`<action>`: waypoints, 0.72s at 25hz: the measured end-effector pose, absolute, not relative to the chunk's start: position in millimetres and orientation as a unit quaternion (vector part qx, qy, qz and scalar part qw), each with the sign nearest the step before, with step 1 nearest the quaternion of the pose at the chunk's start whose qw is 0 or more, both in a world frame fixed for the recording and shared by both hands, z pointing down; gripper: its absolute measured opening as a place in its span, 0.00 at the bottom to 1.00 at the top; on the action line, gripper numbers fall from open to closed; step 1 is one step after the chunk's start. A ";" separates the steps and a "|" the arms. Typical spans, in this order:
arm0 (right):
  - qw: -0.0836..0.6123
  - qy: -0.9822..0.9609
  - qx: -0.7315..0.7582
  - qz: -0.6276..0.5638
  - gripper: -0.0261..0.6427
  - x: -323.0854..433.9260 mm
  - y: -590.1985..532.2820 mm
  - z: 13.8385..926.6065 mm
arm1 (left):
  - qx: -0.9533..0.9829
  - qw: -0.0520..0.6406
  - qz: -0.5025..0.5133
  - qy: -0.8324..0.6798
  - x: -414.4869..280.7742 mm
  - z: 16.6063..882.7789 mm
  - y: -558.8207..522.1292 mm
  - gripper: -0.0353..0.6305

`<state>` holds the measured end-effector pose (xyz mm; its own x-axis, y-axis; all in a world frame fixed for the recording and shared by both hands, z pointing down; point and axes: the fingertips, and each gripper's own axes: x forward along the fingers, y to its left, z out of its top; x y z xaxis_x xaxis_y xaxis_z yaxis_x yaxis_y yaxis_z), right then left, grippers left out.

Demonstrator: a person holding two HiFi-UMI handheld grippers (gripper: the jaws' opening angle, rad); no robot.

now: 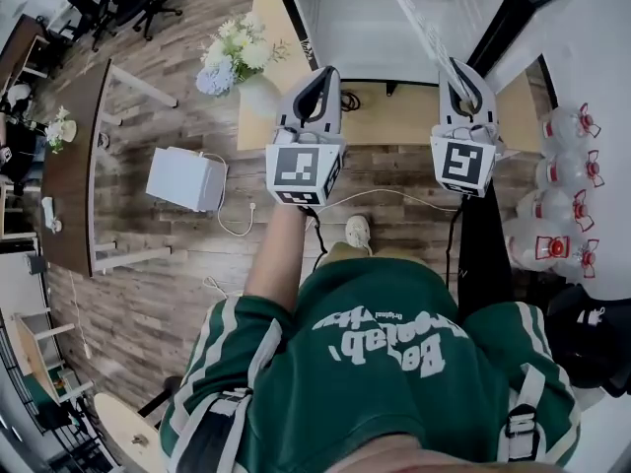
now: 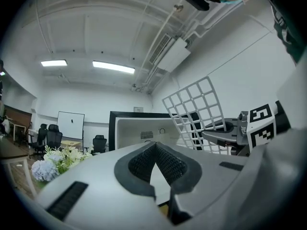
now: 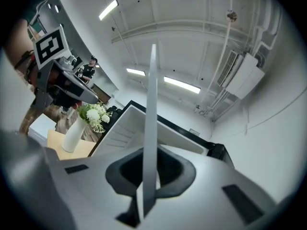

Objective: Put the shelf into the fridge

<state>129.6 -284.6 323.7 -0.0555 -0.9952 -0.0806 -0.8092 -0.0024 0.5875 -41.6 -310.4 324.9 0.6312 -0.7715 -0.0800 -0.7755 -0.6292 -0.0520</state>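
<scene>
The right gripper (image 1: 460, 85) is held out in front of the person's chest with its jaws pointing at the open fridge (image 1: 394, 28). The jaws pinch the near edge of the white wire shelf (image 1: 412, 16). Seen edge-on from this gripper, the shelf rises tilted from the jaws, up in the air before the fridge's white interior. The left gripper (image 2: 154, 146) is level beside it on a bare outstretched forearm (image 1: 281, 254). Its pads are pressed together on nothing, clear of the shelf. A vase of flowers (image 1: 242, 67) stands on the wooden table (image 1: 394, 121), left of the fridge.
</scene>
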 end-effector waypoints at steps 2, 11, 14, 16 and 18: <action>0.202 -0.673 0.660 -0.267 0.08 125.8 -292.2 322.7 | -0.907 0.037 0.030 0.419 -43.9 327.8 -317.5 0.05; 0.317 -0.623 0.611 -0.372 0.08 100.4 -318.5 322.8 | -0.917 0.032 0.032 0.397 -53.7 335.6 -340.0 0.05; 0.345 -0.611 0.592 -0.396 0.08 96.8 -325.8 326.1 | -0.916 0.030 0.033 0.399 -60.3 337.3 -345.7 0.05; 0.360 -0.605 0.581 -0.409 0.08 92.4 -329.6 329.3 | -0.913 0.040 0.026 0.405 -64.7 338.2 -348.0 0.05; 0.375 -0.596 0.567 -0.427 0.08 86.2 -331.2 332.2 | -0.912 0.054 0.018 0.406 -67.1 338.2 -347.1 0.05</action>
